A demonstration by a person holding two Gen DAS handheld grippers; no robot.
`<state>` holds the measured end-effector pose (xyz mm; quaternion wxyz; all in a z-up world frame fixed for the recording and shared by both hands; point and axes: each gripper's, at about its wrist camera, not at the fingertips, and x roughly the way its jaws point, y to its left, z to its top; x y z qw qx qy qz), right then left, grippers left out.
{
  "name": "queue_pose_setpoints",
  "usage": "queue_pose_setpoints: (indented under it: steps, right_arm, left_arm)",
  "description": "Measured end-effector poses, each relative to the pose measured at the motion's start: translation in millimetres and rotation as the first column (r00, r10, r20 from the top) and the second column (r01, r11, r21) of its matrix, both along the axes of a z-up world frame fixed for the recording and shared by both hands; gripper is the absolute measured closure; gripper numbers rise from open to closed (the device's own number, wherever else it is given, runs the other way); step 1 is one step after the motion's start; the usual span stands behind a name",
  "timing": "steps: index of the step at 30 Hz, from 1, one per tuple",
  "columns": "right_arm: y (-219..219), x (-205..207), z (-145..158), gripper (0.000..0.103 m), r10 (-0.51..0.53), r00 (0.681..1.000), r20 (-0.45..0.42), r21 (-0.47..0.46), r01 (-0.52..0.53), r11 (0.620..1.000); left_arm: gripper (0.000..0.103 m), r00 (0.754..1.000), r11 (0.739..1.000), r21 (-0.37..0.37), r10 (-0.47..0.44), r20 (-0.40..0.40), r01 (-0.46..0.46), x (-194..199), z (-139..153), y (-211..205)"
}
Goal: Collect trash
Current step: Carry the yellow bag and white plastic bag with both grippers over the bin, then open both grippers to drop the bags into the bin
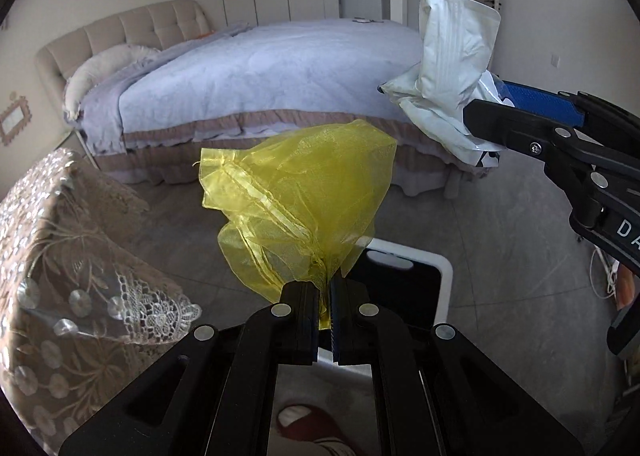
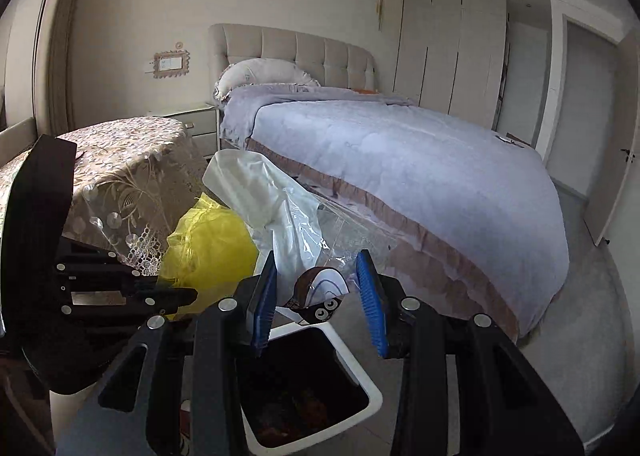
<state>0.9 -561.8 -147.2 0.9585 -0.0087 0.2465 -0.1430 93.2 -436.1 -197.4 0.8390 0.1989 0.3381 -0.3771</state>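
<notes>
My left gripper (image 1: 325, 290) is shut on a yellow organza bag (image 1: 304, 200) and holds it up above a white trash bin (image 1: 442, 276). The bag also shows in the right wrist view (image 2: 208, 252), with the left gripper (image 2: 192, 294) beside it. My right gripper (image 2: 318, 284) has its blue pads (image 2: 262, 308) spread wide, with a bundle of white and clear plastic packaging (image 2: 288, 212) between them over the bin (image 2: 360, 380). In the left wrist view the right gripper (image 1: 486, 112) shows at the right with the white packaging (image 1: 448, 72).
A bed with a lavender quilt (image 2: 400, 160) fills the far side. A table with a lace cloth (image 1: 60, 256) stands at the left. A nightstand (image 2: 196, 124) is by the headboard. A foot in a red slipper (image 1: 316, 426) is on the grey floor.
</notes>
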Motion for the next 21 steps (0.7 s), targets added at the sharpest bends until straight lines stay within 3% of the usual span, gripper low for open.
queue_pose_setpoints:
  steps: [6, 8, 10, 16, 21]
  right_arm:
    - [-30, -1, -17, 0.063, -0.031, 0.999, -0.028, 0.031, 0.032, 0.999]
    - [-38, -2, -22, 0.063, -0.037, 0.999, -0.037, 0.042, 0.039, 0.998]
    - [-41, 2, -26, 0.063, -0.041, 0.998, -0.049, 0.053, 0.043, 0.998]
    - [-47, 10, -38, 0.063, -0.033, 0.996, -0.079, 0.076, 0.039, 0.996]
    - [-51, 20, -47, 0.063, -0.015, 0.995, -0.098, 0.090, 0.024, 0.996]
  left_arm:
    - [0.099, 0.997, 0.997, 0.057, -0.050, -0.063, 0.054, -4, -24, -31]
    - [0.084, 0.991, 0.994, 0.070, -0.069, -0.114, 0.078, -2, -33, -38]
    - [0.004, 0.992, 0.994, 0.087, -0.060, -0.109, 0.070, -3, -40, -43]
    - [0.005, 0.999, 0.988, 0.144, -0.049, 0.010, 0.047, -9, -40, -49]
    - [0.005, 0.997, 0.992, 0.113, 0.057, 0.055, -0.063, 12, -23, -30]
